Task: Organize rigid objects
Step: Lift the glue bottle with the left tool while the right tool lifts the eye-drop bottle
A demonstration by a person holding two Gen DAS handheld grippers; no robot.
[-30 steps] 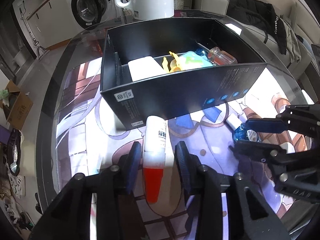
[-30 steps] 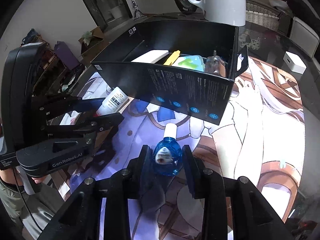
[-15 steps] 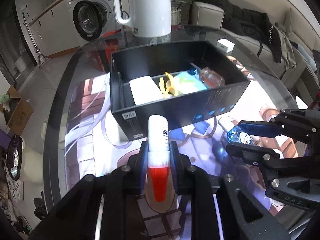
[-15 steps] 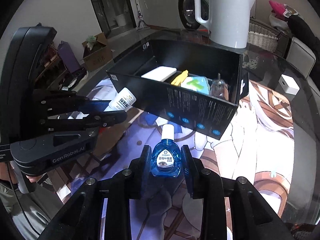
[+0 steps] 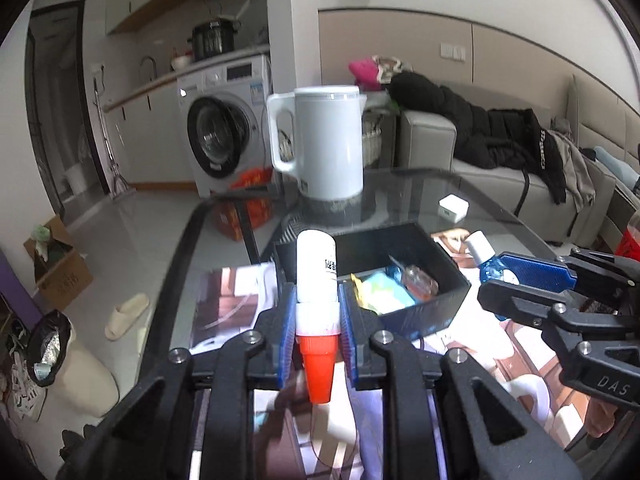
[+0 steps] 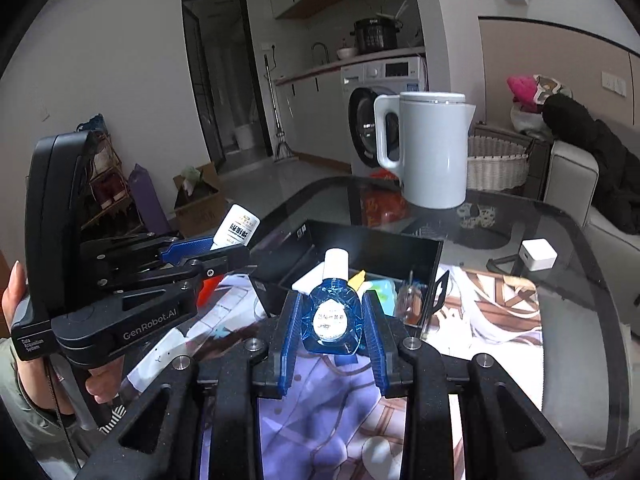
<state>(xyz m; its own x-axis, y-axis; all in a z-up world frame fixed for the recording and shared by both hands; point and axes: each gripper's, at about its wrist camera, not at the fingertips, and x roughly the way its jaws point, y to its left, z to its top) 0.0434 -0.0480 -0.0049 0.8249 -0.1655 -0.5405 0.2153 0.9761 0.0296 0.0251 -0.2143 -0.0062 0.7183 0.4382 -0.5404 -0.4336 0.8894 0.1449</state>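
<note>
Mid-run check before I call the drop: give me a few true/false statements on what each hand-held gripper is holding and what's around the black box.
1. The left hand-held gripper is clamped on a white bottle with a red cap. True.
2. The right hand-held gripper is open, holding nothing. False: it is shut on a blue bottle.
3. The black box already holds several items. True.
4. The white kettle stands inside the box. False: it stands on the glass table beyond it.

A white tube (image 5: 315, 276) with a red cap pointing down and a blue bottle (image 6: 332, 315) with a white cap up both hang above the open black box (image 5: 448, 280), which holds small items.
</note>
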